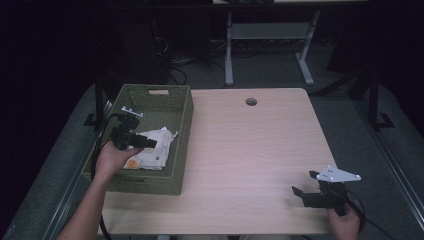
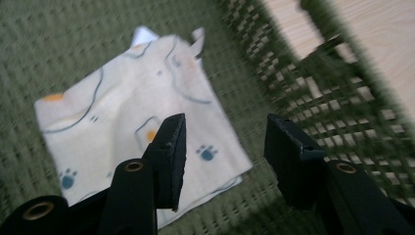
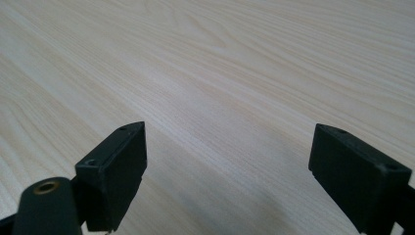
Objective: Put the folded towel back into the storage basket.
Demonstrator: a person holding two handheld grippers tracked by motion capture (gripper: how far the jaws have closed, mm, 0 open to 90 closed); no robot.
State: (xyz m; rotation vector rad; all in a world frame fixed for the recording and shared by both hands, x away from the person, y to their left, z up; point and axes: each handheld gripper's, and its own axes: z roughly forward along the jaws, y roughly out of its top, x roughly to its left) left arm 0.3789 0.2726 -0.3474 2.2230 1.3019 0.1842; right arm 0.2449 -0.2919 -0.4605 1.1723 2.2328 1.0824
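Note:
A folded cream cloth point(image 2: 122, 107) printed with paw marks and orange spots lies flat on the floor of a green woven basket point(image 2: 303, 83). My left gripper point(image 2: 225, 122) hangs over it, jaws apart, with nothing between them. In the high view the left gripper point(image 1: 150, 142) is inside the basket point(image 1: 185, 130), above the cloth point(image 1: 157, 152). My right gripper point(image 1: 303, 182) rests low over the wooden table point(image 1: 250, 145) near its front right corner. In the right gripper view, the right gripper point(image 3: 230, 132) stands wide open over bare wood point(image 3: 220, 58).
The basket occupies the table's left edge, its right wall standing between the cloth and the open tabletop. A round cable hole point(image 1: 251, 101) sits near the table's far edge. Beyond the table are white desk legs point(image 1: 229, 50) and dark floor.

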